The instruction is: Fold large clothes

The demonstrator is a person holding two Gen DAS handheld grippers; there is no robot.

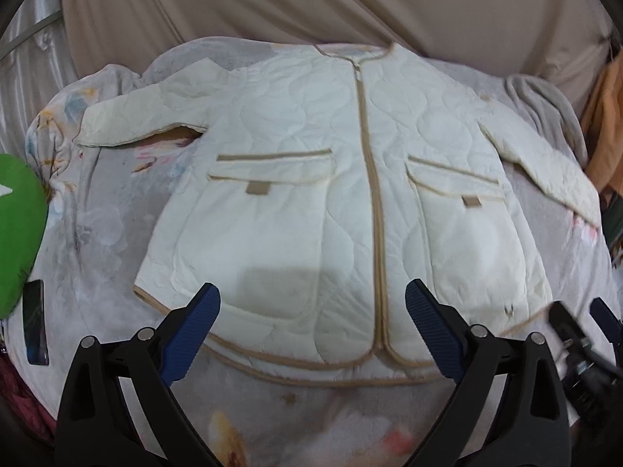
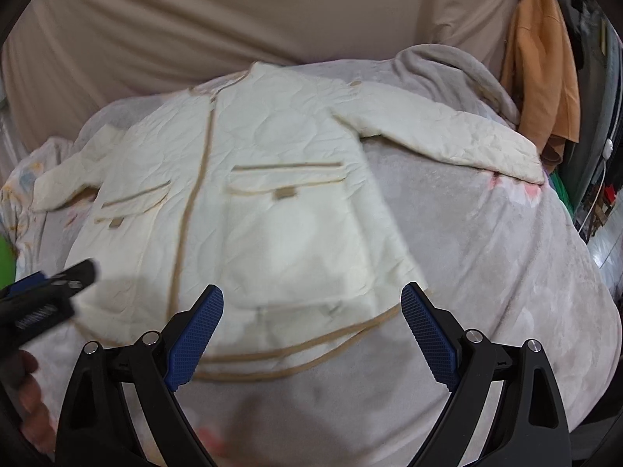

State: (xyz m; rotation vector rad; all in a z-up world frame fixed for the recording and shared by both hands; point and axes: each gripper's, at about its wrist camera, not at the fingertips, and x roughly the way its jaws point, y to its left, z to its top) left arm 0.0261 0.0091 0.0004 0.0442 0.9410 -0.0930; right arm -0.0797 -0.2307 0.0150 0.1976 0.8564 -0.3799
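A cream quilted jacket (image 1: 311,179) with tan trim lies flat and zipped on a grey floral blanket (image 1: 109,233), both sleeves spread out. It also shows in the right wrist view (image 2: 253,194). My left gripper (image 1: 311,311) is open and empty, hovering over the jacket's bottom hem near the zipper. My right gripper (image 2: 311,311) is open and empty over the hem's right corner. The right gripper also shows at the right edge of the left wrist view (image 1: 580,334); the left gripper shows at the left edge of the right wrist view (image 2: 50,292).
A green cushion (image 1: 19,229) and a dark phone-like slab (image 1: 35,323) lie at the blanket's left edge. A beige curtain (image 1: 311,7) hangs behind. An orange garment (image 2: 545,58) hangs at the right. Bare blanket (image 2: 486,253) spreads right of the jacket.
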